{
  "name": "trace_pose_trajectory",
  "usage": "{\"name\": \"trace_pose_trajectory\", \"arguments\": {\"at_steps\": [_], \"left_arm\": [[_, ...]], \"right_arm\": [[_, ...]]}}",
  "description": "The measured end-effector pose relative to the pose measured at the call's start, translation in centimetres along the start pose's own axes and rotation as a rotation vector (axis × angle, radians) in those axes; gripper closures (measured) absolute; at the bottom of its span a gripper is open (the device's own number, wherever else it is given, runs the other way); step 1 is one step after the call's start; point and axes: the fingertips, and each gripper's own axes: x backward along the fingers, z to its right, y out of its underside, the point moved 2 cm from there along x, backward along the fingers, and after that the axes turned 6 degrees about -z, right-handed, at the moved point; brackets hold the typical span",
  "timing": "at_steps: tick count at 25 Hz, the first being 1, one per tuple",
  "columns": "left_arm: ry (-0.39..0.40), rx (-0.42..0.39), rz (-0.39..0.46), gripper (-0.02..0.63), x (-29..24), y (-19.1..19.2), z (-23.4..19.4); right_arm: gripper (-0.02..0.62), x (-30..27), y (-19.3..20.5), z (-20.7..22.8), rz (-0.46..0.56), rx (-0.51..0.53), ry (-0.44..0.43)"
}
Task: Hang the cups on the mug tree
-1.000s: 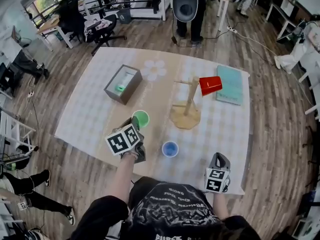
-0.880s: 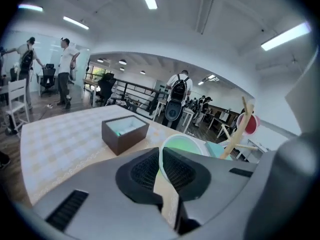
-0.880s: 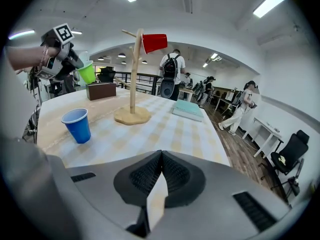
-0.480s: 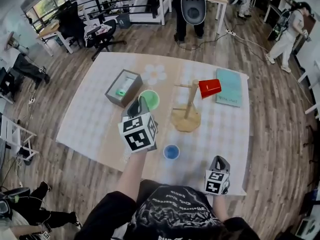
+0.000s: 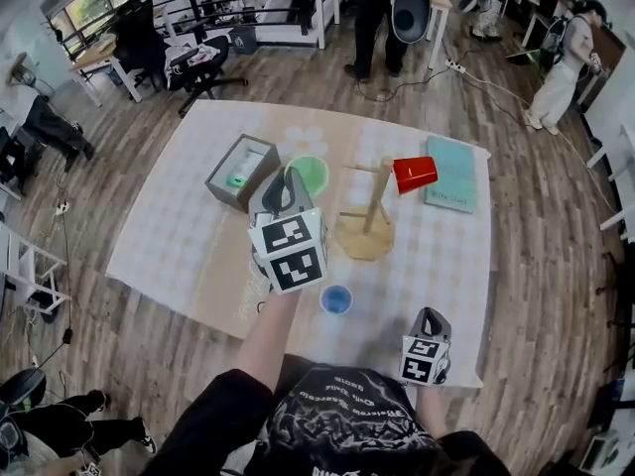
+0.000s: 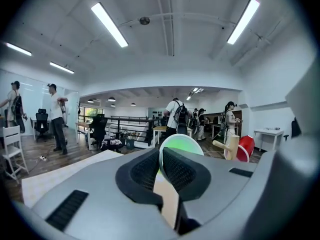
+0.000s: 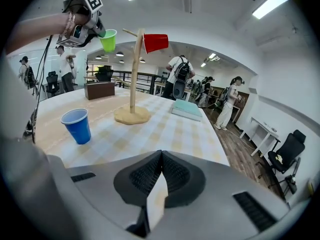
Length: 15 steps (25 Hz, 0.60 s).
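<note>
The left gripper (image 5: 289, 188) pinches the wall of a light green plastic cup (image 5: 312, 174) between its narrowly set jaws. It holds the cup in the air above the bench (image 5: 159, 236) with its pale checked cloth, between a grey open box (image 5: 226, 181) and the wooden mug tree (image 5: 371, 216). In the right gripper view the cup hangs about level with the tree's upper pegs, just beside them. A red plastic cup (image 5: 415, 174) hangs on a peg on the tree's other side. A blue plastic cup (image 5: 336, 298) stands upright on the bench near the tree's round base. The right gripper (image 5: 434, 317) is held at the bench's near edge, its jaws pressed together with nothing between them. A teal book (image 5: 451, 172) lies flat on the bench's far right side.
</note>
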Motion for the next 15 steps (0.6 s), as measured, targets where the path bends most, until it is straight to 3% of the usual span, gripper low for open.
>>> {"name": "trace_pose_trajectory", "arguments": {"at_steps": [8,15], "left_arm": [[-0.080,-0.167,0.083,0.566,0.1,-2.1,2.1],[-0.097,-0.278,0.111,0.566,0.3,-2.3,3.9]], "right_arm": [[0.586,0.0,-0.3,0.6,0.002,-0.010,0.012],[0.586,-0.2,-0.2,0.8,-0.003,-0.014,0.012]]}}
